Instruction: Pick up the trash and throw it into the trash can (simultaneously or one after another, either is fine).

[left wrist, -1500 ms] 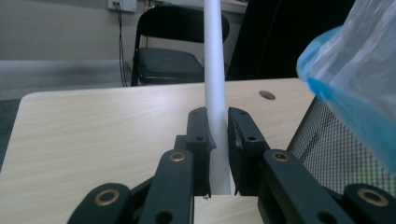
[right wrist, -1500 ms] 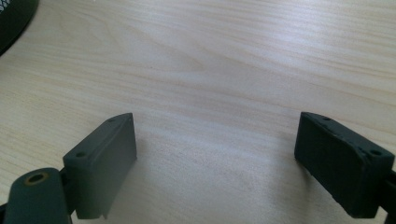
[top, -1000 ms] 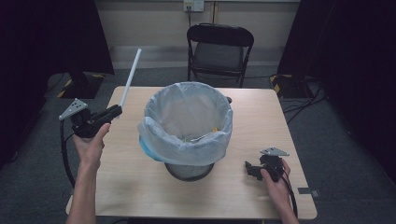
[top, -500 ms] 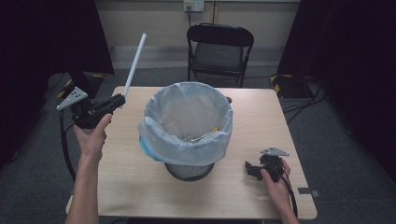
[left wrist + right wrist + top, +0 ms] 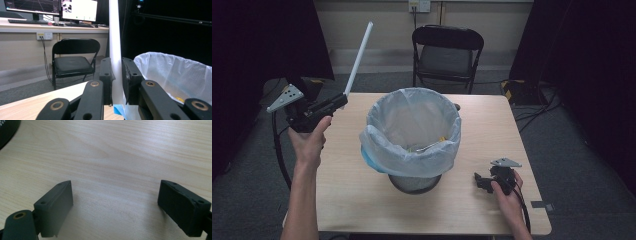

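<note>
Thing in hand: a long white tube (image 5: 358,57), thin, straight, plain and matte, same width along its whole length. In the left gripper view the tube (image 5: 114,37) runs as a pale vertical band from between the jaws up out of the top edge.

Position: held in the air above the left rear corner of the table (image 5: 347,195), left of the bin (image 5: 412,131), not touching it.

Axis: in the high view the long axis runs from the lower end at the jaws up and away to the free end, which leans slightly right, toward the back wall. Close to upright, tilted.

Left gripper (image 5: 343,99): raised in the person's left hand (image 5: 308,141), jaws pressed in on the tube's lower end, one pad on each side, both touching it. The left gripper (image 5: 116,80) grips it well below mid-length.

Bin: mesh basket lined with a translucent white bag (image 5: 412,150) folded over the rim, standing mid-table. Something small and yellow lies inside; too small to identify.

Right gripper (image 5: 478,178): low at the right front of the table, in the person's right hand (image 5: 507,197). Right gripper (image 5: 115,207) jaws spread wide, bare tabletop between them, nothing held.
</note>
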